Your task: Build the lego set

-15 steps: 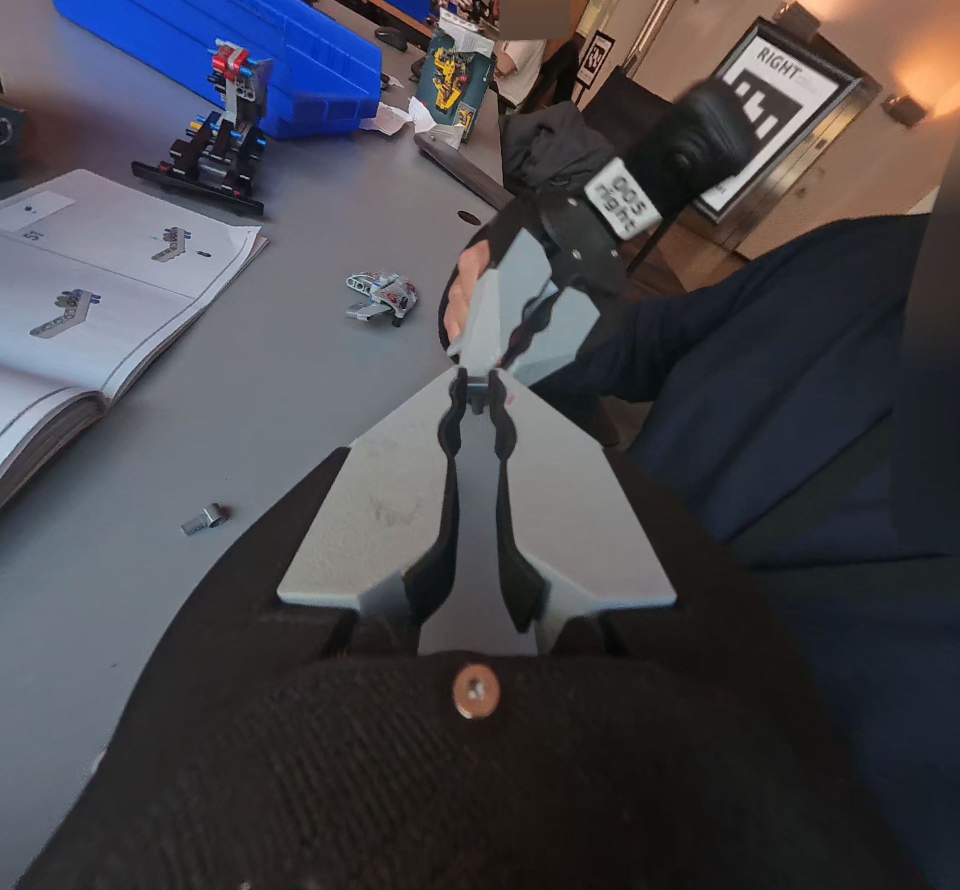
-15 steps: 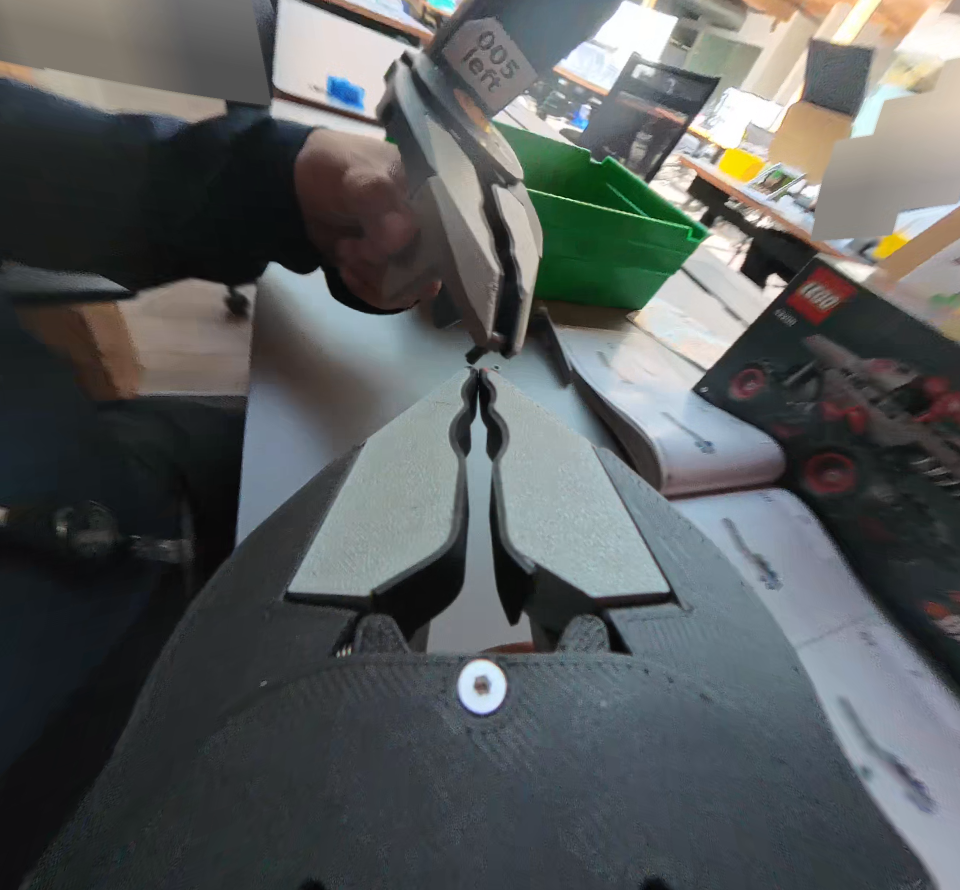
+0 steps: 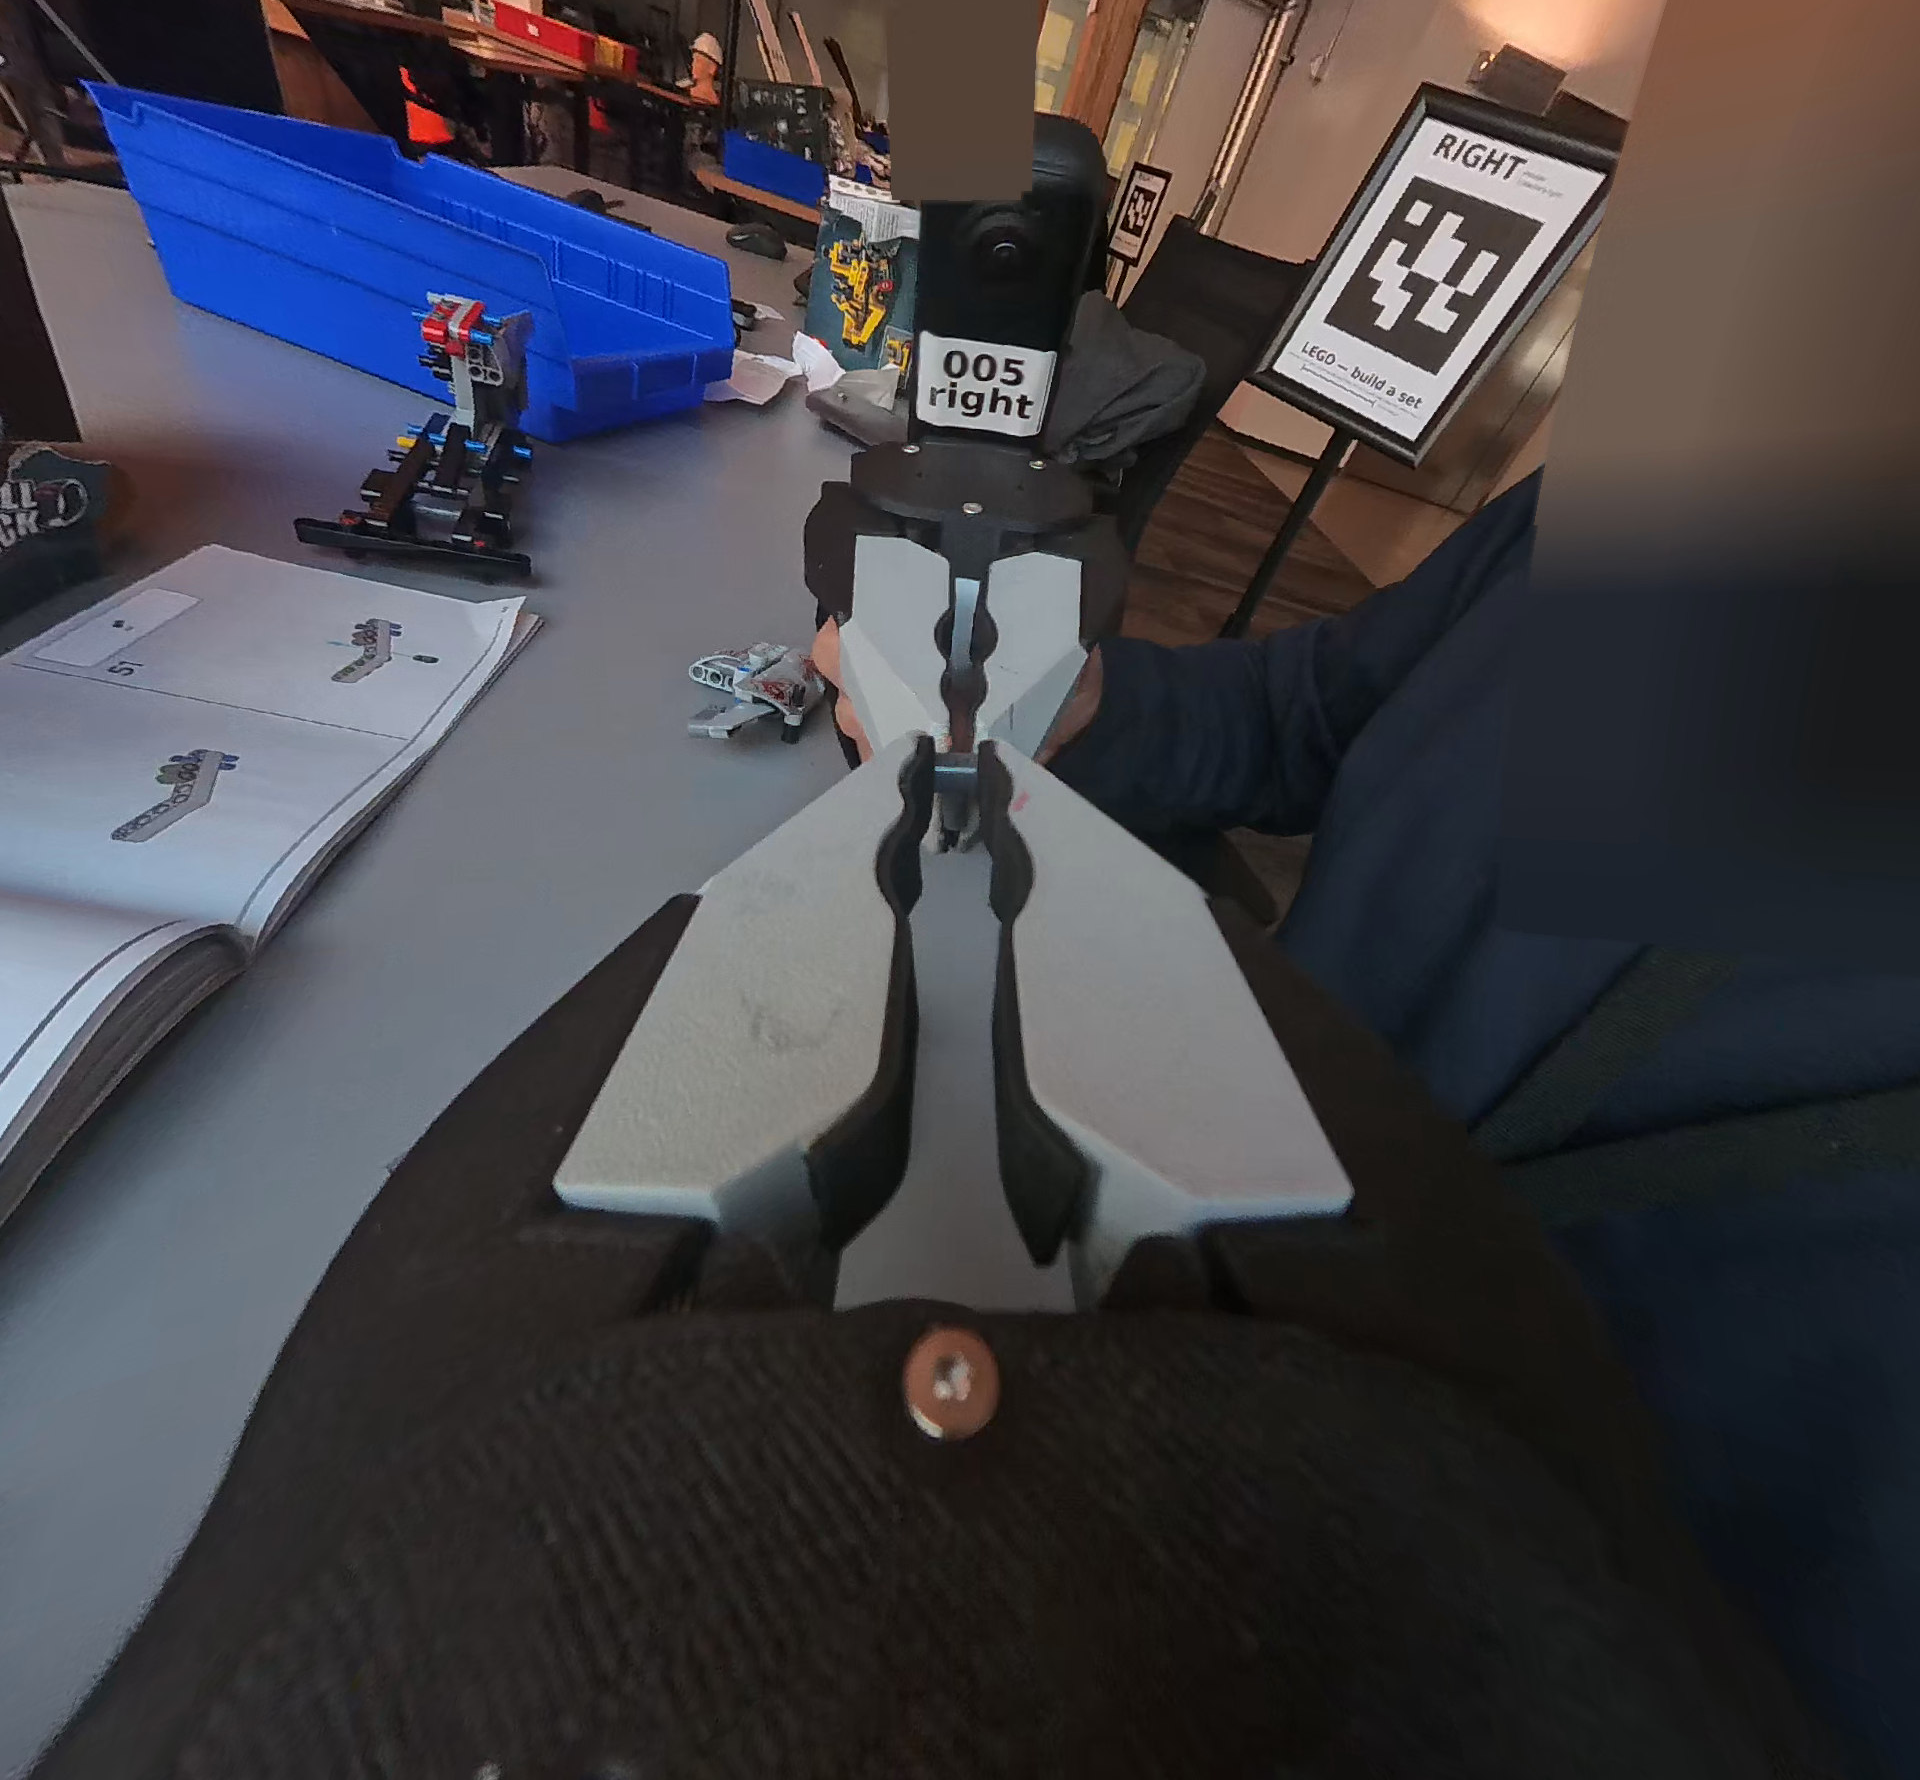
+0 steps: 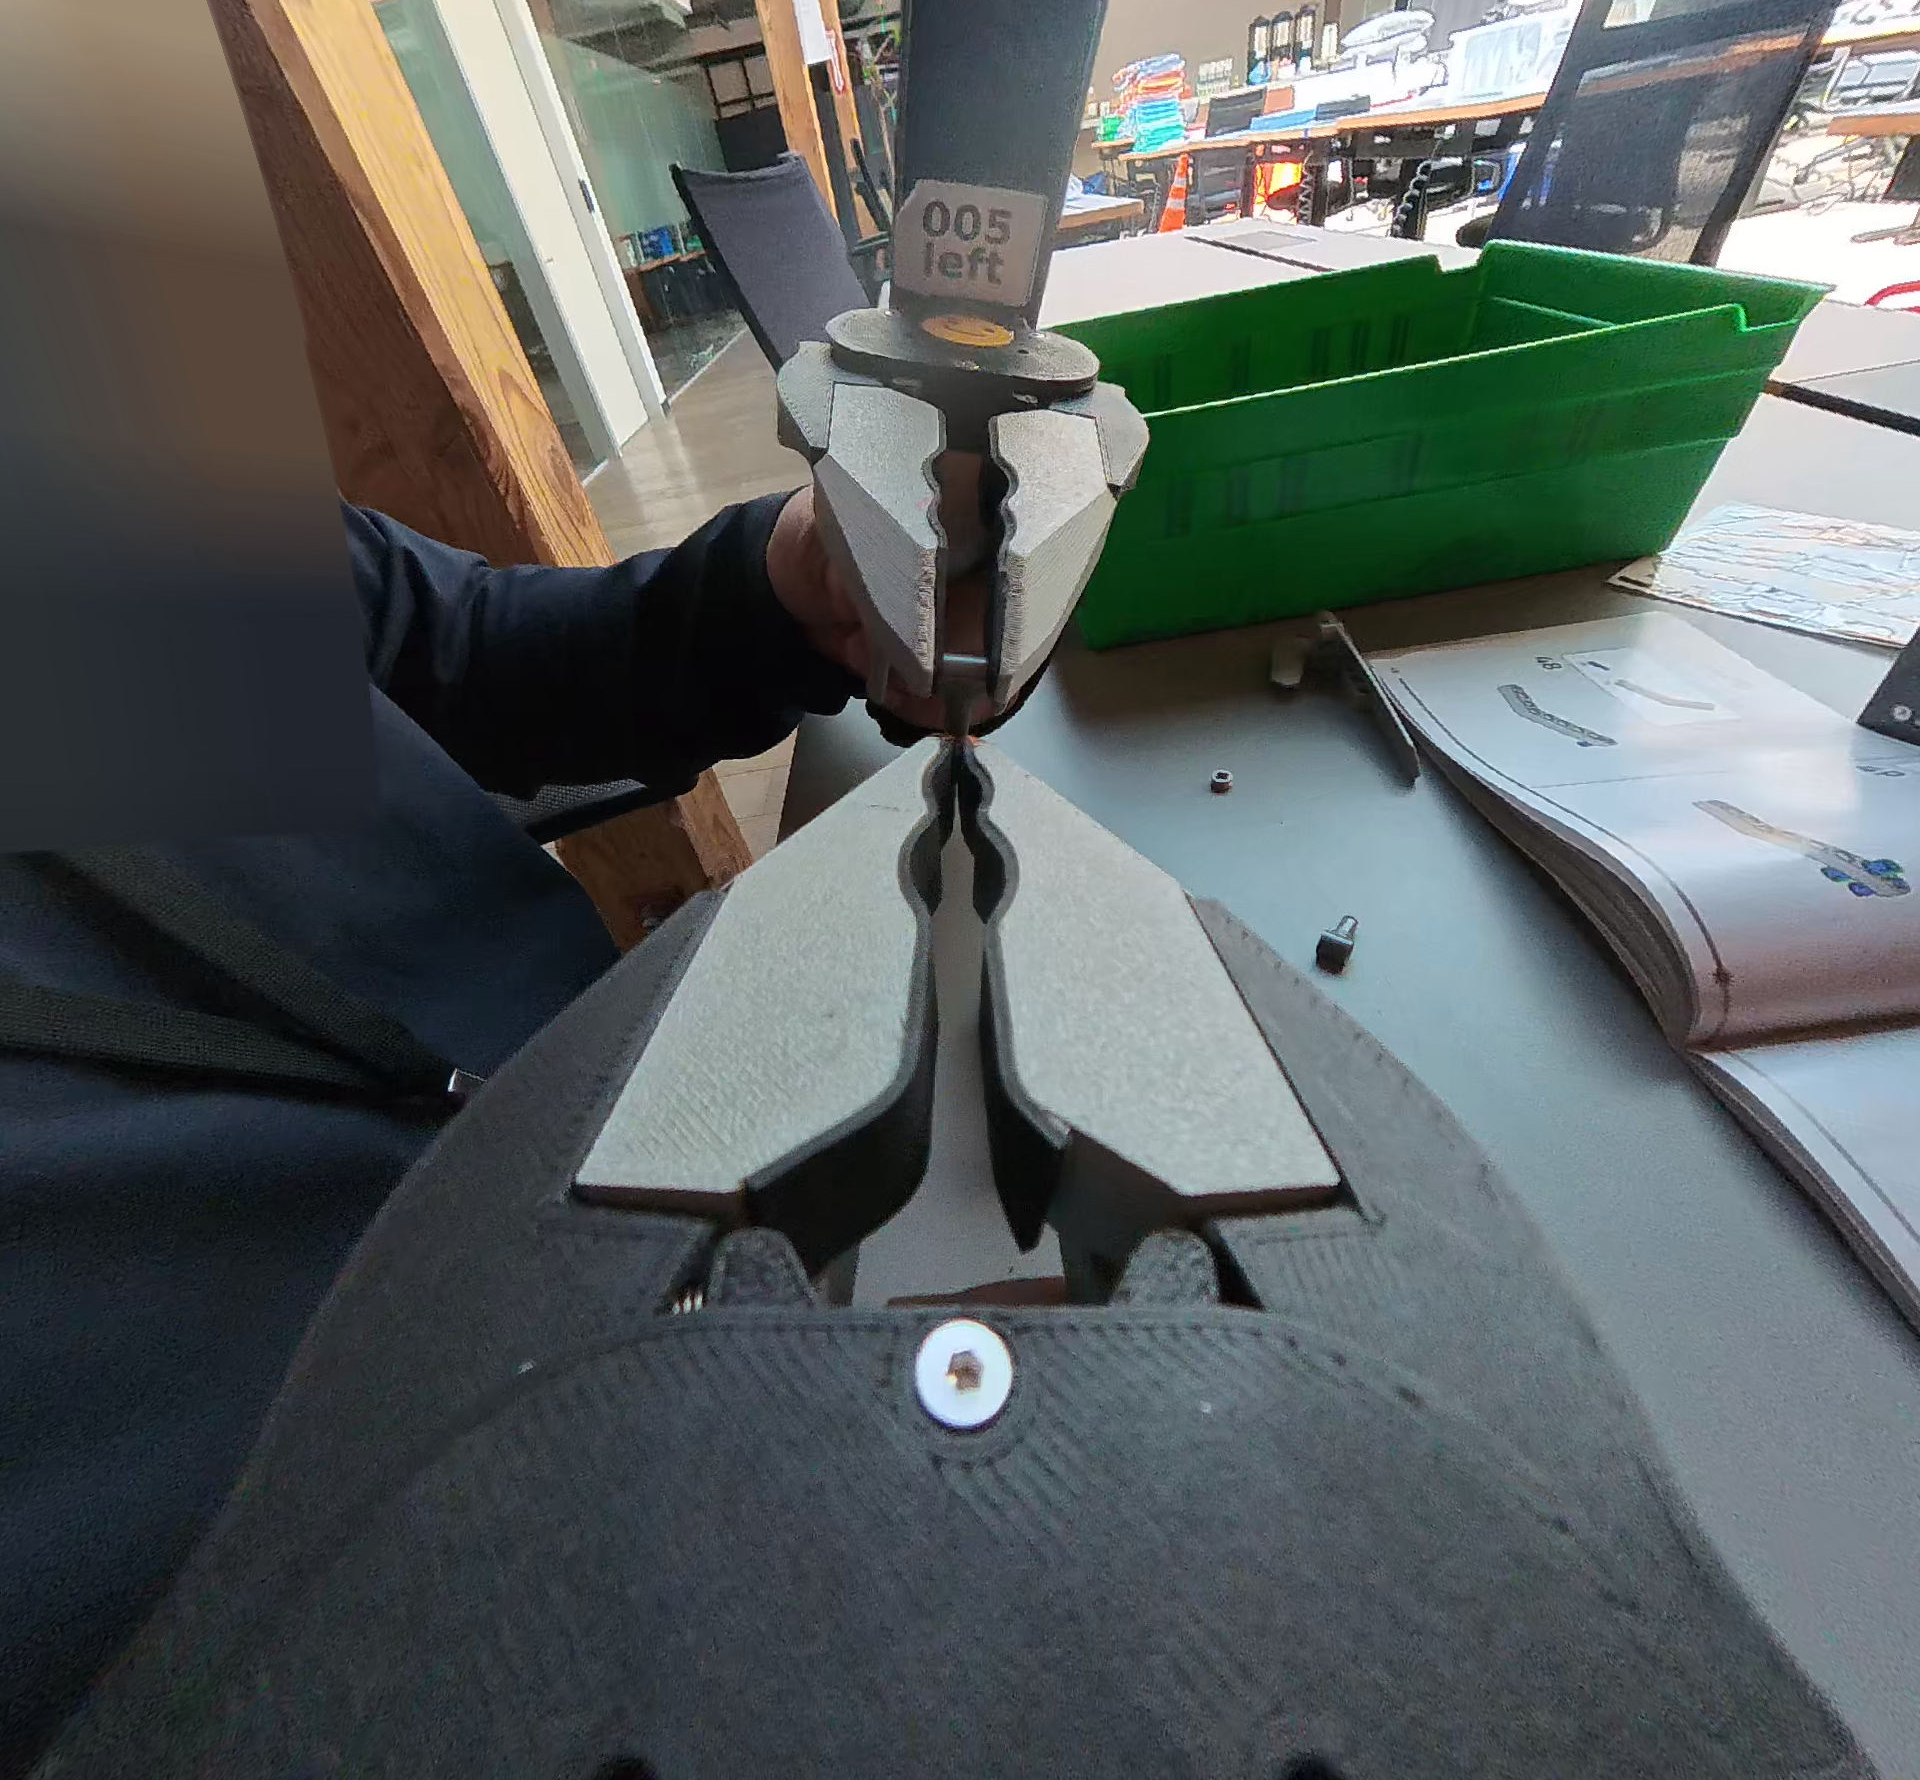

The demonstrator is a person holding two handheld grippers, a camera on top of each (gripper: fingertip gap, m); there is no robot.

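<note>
Lego set mid-build, two grippers meeting tip to tip above the table edge.
Partial black-red-grey lego chassis (image 3: 447, 463) stands by long blue plastic bin (image 3: 416, 244), contents hidden; left gripper (image 3: 954, 774) pinches small grey-blue piece (image 3: 954, 776), right gripper (image 4: 956, 774) fingers pressed nearly together, anything held unclear. Open instruction booklet (image 3: 208, 743), loose grey subassembly (image 3: 753, 691) and stray pins suggest much left. Green plastic bin (image 4: 1434, 442) looks empty.

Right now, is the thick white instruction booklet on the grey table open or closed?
Open: the instruction booklet lies spread flat, printed pages facing up.
</note>
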